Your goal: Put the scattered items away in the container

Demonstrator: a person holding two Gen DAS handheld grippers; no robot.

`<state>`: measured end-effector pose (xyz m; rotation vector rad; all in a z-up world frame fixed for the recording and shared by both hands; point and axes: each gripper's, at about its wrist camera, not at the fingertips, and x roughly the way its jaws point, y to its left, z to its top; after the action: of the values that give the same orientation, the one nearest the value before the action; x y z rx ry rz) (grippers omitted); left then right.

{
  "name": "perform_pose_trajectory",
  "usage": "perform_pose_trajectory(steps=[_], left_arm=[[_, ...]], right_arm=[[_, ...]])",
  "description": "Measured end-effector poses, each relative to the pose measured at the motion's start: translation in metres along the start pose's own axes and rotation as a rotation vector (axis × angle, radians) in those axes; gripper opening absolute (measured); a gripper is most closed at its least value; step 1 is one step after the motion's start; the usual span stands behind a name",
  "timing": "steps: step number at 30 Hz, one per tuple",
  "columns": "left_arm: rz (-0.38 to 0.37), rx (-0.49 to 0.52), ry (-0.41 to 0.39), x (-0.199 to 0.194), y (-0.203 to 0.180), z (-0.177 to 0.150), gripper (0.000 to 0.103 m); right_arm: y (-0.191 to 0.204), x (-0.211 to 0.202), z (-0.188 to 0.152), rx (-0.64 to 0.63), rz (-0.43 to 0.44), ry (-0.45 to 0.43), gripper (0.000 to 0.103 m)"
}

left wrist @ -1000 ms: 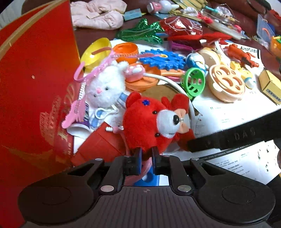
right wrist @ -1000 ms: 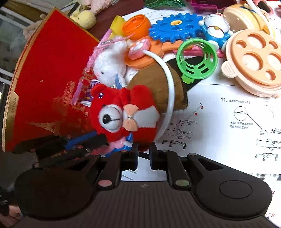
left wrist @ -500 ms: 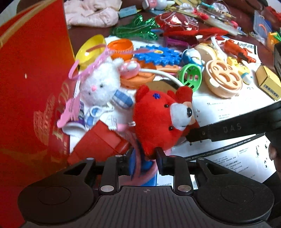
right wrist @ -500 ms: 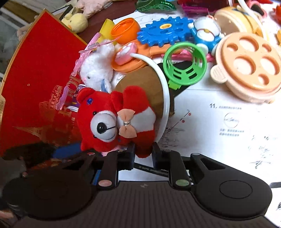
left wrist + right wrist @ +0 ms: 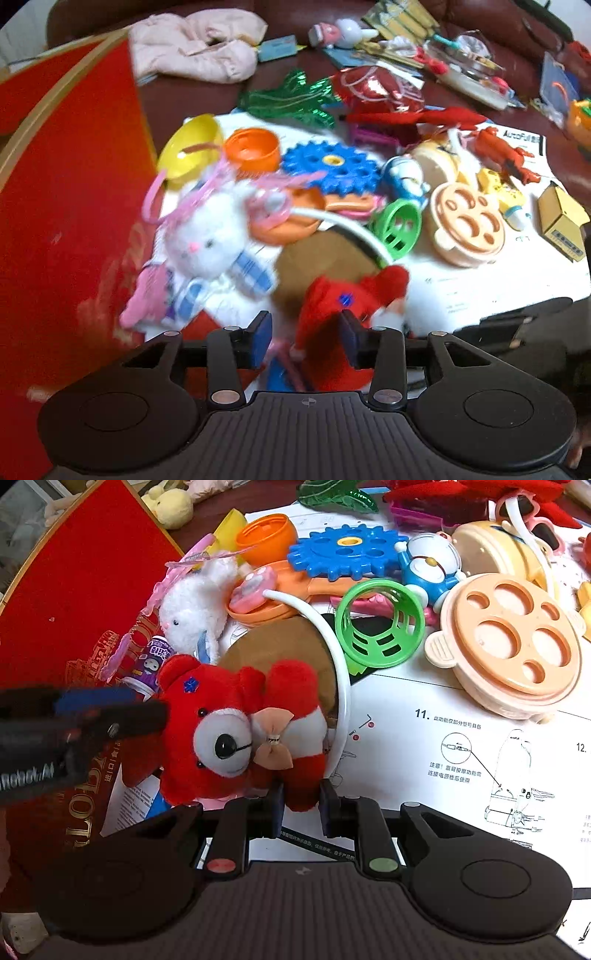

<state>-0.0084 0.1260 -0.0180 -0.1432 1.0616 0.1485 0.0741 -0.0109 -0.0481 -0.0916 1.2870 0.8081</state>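
Observation:
A red plush bear with a peach bow hangs over the papers, and my right gripper is shut on one of its legs. The jaws of my left gripper are opening. The red plush bear shows blurred between them, with a gap at the left pad. In the right wrist view the left gripper is a dark blur by the bear's ear. The red container with gold lettering stands open at the left, its wall beside a white plush bunny.
Toys lie crowded on an instruction sheet: a blue gear, a green ring, a peach lid with holes, an orange cup and a yellow bowl. A yellow carton sits at the right.
My left jaws have spread and let go of the bear, and that gripper has drawn back and up. The bear has swung round in the right gripper's hold.

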Motion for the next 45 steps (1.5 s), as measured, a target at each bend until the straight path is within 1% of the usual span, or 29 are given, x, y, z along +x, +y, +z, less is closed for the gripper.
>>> perform_pose_trajectory(steps=[2,3,4,5,7,8,9,11,15,19,20,21,22,23,24,26,31,32,33,34,35,37,40,41,45], left_arm=[[0.002,0.027,0.011,0.008,-0.008,0.005,0.063],[-0.001,0.036,0.013,0.013,-0.010,0.007,0.068],[-0.009,0.044,0.021,0.017,-0.013,0.009,0.077],[-0.015,0.051,0.031,0.021,-0.014,0.011,0.079],[-0.019,0.066,0.046,0.028,-0.017,0.011,0.078],[-0.028,0.066,0.055,0.031,-0.018,0.009,0.070],[-0.040,0.063,0.065,0.033,-0.018,0.008,0.065],[-0.069,0.050,0.083,0.036,-0.018,0.006,0.043],[-0.043,0.065,0.086,0.037,-0.023,0.004,0.044],[0.009,0.094,0.068,0.036,-0.028,0.003,0.066],[0.016,0.096,0.066,0.036,-0.028,0.002,0.066],[0.012,0.094,0.070,0.037,-0.028,0.002,0.062],[0.007,0.092,0.074,0.038,-0.028,0.001,0.050],[0.002,0.091,0.077,0.039,-0.028,0.001,0.041],[-0.002,0.088,0.079,0.040,-0.027,0.001,0.041],[-0.003,0.086,0.075,0.039,-0.027,0.000,0.037],[-0.010,0.083,0.076,0.035,-0.025,0.001,0.036],[-0.020,0.085,0.069,0.030,-0.023,0.001,0.040],[-0.028,0.087,0.062,0.026,-0.021,0.001,0.041],[-0.030,0.088,0.053,0.021,-0.018,0.000,0.055],[-0.022,0.091,0.049,0.018,-0.017,-0.001,0.061],[-0.007,0.105,0.043,0.013,-0.015,-0.005,0.064],[-0.033,0.090,0.056,0.007,-0.013,-0.010,0.068],[-0.040,0.088,0.058,0.006,-0.013,-0.012,0.072],[-0.034,0.092,0.069,0.002,-0.019,-0.019,0.074]], right_arm=[[0.000,0.000,-0.001,0.002,0.002,-0.001,0.022],[-0.001,0.000,-0.001,0.003,0.000,0.001,0.022],[-0.002,0.000,-0.001,0.006,0.002,0.001,0.022],[-0.003,-0.001,-0.001,0.012,0.004,0.002,0.022],[-0.005,-0.001,-0.001,0.027,0.008,0.003,0.023],[-0.007,-0.001,-0.001,0.035,0.012,0.004,0.023],[-0.008,-0.001,-0.001,0.046,0.018,0.006,0.023],[-0.011,0.000,-0.002,0.070,0.035,0.008,0.023],[-0.012,0.000,-0.003,0.088,0.049,0.006,0.025],[-0.012,0.001,-0.003,0.097,0.052,0.006,0.025],[-0.013,0.002,-0.002,0.100,0.052,0.008,0.025],[-0.013,0.003,-0.002,0.104,0.050,0.010,0.025],[-0.013,0.003,-0.002,0.108,0.049,0.011,0.026],[-0.013,0.004,-0.002,0.109,0.045,0.013,0.027],[-0.012,0.005,-0.002,0.111,0.038,0.012,0.028],[-0.012,0.005,-0.002,0.118,0.033,0.010,0.030],[-0.011,0.005,0.000,0.121,0.032,0.011,0.030],[-0.011,0.004,0.000,0.121,0.034,0.008,0.030],[-0.011,0.003,0.000,0.118,0.031,0.004,0.030],[-0.011,0.003,0.000,0.111,0.023,0.000,0.030],[-0.011,0.003,0.000,0.107,0.020,-0.001,0.030],[-0.012,0.004,0.001,0.114,0.024,0.002,0.029],[-0.013,0.004,0.001,0.112,0.023,0.003,0.029],[-0.013,0.004,0.001,0.113,0.022,0.004,0.029],[-0.014,0.004,0.000,0.118,0.022,0.003,0.029]])
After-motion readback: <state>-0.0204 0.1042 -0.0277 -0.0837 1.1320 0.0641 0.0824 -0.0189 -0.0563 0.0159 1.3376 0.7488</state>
